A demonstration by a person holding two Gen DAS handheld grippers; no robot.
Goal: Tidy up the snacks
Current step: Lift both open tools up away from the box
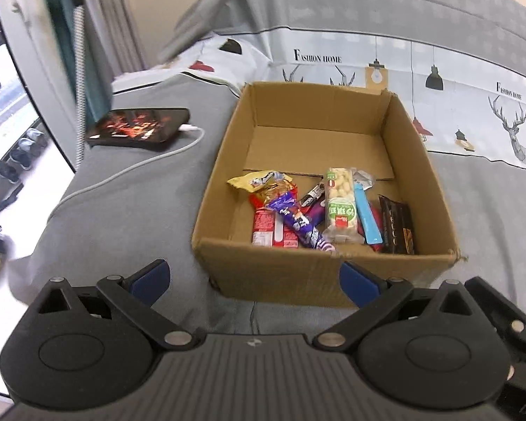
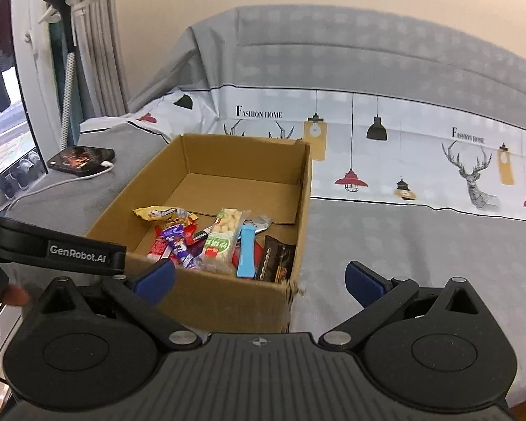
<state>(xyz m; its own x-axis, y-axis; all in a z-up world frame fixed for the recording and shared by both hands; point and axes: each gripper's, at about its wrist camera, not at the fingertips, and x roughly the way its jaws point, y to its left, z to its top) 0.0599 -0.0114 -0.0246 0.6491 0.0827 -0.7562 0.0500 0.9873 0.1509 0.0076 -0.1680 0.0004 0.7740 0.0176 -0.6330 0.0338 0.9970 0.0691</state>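
Snacks (image 1: 319, 214) lying in cardboard box (image 1: 420, 161) just beyond my left tongs (image 1: 254, 282); right tongs (image 2: 259, 282) hovering near box corner. Both gaping wide, holding nothing.

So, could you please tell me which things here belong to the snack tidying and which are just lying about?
Part of the job:
- cardboard box
- snack packets piled inside it
- left gripper, open
- right gripper, open

Just lying about:
- phone
- its white charging cable
- shoes on the floor
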